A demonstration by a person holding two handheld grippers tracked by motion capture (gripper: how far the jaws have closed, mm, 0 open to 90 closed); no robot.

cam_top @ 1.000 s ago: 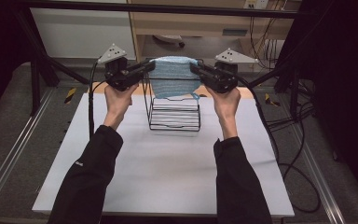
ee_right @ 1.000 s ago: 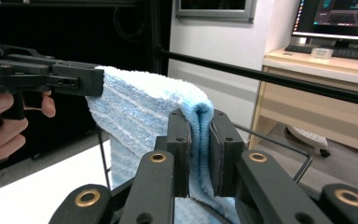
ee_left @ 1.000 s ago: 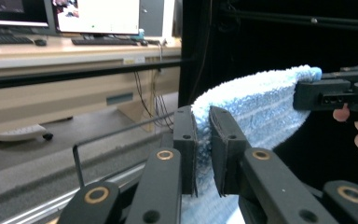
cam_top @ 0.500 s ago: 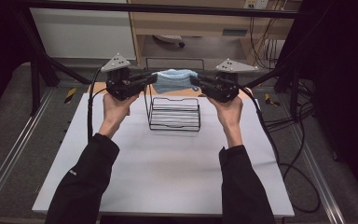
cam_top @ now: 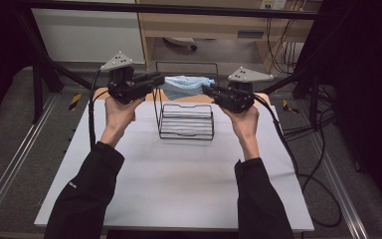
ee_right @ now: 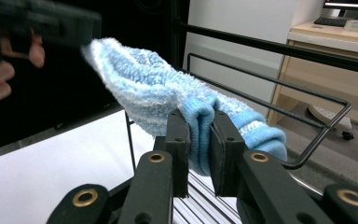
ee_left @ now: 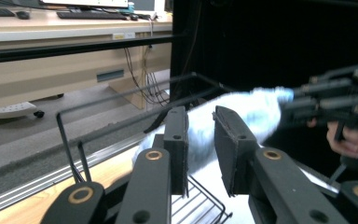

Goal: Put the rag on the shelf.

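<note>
- high view: i hold the left gripper (cam_top: 155,79) and the right gripper (cam_top: 208,89) level above the far half of the white table (cam_top: 179,184), tips facing each other, with a light blue striped fuzzy sock (cam_top: 185,85) stretched between them.
- the sock hangs in the air over the black wire rack (cam_top: 186,119), just above the rack's tall back rail; whether it touches that rail i cannot tell.
- left gripper view: the left gripper (ee_left: 200,140) has its jaws parted, and they have just been opening; the sock (ee_left: 242,109) passes through the gap, and the pads no longer look pressed onto it (the cloth is blurred here, so light contact on one pad cannot be ruled out).
- right gripper view: the right gripper (ee_right: 199,140) pinches a fold of the sock (ee_right: 168,93) tight between both pads, near the darker blue cuff end, which droops to the right of the jaws beside the rack's wire (ee_right: 307,112).
- the toe end of the sock reaches up and left toward the other gripper, held by a hand (ee_right: 0,70) in the dark upper corner.
- both forearms in black sleeves (cam_top: 87,194) enter from the near edge of the table.
</note>
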